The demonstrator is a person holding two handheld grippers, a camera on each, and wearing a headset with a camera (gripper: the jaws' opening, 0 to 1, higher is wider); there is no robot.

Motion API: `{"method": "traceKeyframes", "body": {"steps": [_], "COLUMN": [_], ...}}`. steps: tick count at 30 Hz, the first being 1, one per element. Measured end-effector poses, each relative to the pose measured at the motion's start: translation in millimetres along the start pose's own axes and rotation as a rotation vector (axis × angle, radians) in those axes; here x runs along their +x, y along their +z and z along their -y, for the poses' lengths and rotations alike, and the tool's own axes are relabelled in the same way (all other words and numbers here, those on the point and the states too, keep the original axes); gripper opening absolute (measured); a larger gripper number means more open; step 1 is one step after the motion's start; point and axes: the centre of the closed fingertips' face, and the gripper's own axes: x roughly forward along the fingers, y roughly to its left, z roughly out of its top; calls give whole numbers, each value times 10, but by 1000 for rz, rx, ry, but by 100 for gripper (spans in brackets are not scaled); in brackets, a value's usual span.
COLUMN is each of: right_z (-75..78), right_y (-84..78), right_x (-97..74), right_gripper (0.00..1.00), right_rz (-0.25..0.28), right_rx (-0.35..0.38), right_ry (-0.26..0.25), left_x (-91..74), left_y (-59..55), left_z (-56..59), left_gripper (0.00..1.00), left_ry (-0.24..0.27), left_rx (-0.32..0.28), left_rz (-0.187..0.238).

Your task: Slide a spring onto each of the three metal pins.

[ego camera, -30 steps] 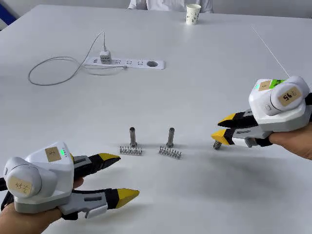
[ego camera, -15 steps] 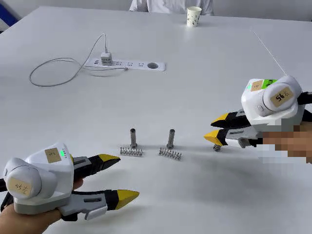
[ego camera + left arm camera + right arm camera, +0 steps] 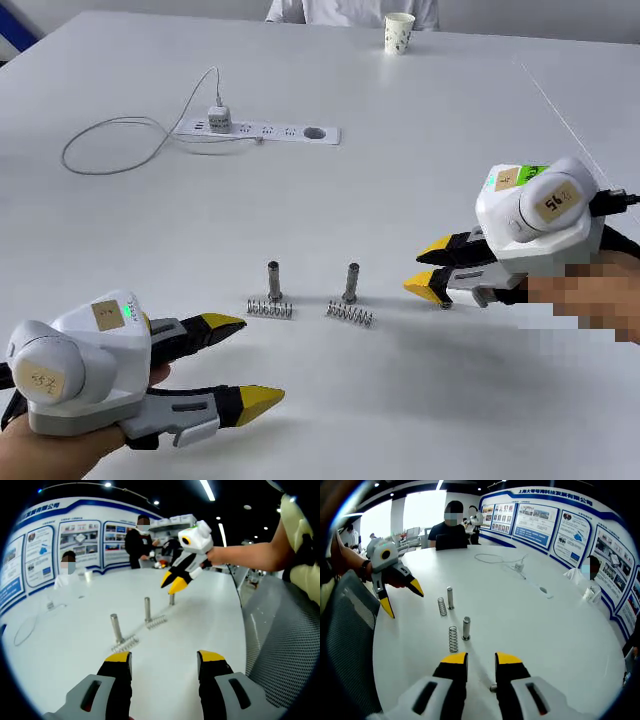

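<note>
Two bare metal pins (image 3: 274,281) (image 3: 352,283) stand upright mid-table, each with a loose spring (image 3: 269,309) (image 3: 348,314) lying in front of it. A third pin (image 3: 443,301) with a spring on it stands further right, mostly hidden behind the lower jaw of my right gripper (image 3: 426,269), which hovers open with a narrow gap. In the right gripper view that pin (image 3: 492,687) peeks up low between the jaws. My left gripper (image 3: 247,360) rests wide open near the table's front, holding nothing. In the left gripper view the pins (image 3: 116,627) (image 3: 147,609) stand ahead of its jaws.
A white power strip (image 3: 255,130) with a plugged charger and a looping cable (image 3: 100,150) lies at the back left. A paper cup (image 3: 399,32) stands at the far edge, where a person sits. People stand in the room behind the table.
My right gripper has moved left and a little lower, so its lower jaw now covers most of the third pin. The left gripper has stayed put.
</note>
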Motion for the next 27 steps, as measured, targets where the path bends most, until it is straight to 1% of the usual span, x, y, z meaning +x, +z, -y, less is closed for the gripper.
{"method": "traceKeyframes", "body": {"steps": [11,27], "right_z": [-125,-251], "right_y": [56,63], "right_x": [90,233], "right_gripper": [22,22], "right_rz": [3,-4], "right_rx": [-13,-27], "right_ry": [29,69], "left_x": [-6,-23], "left_y": [1,-1], "left_z": [-17,-29], "left_gripper": [53,53], "left_ry": [4,11], "left_rx": [0,-3], "left_rz": [3,7]}}
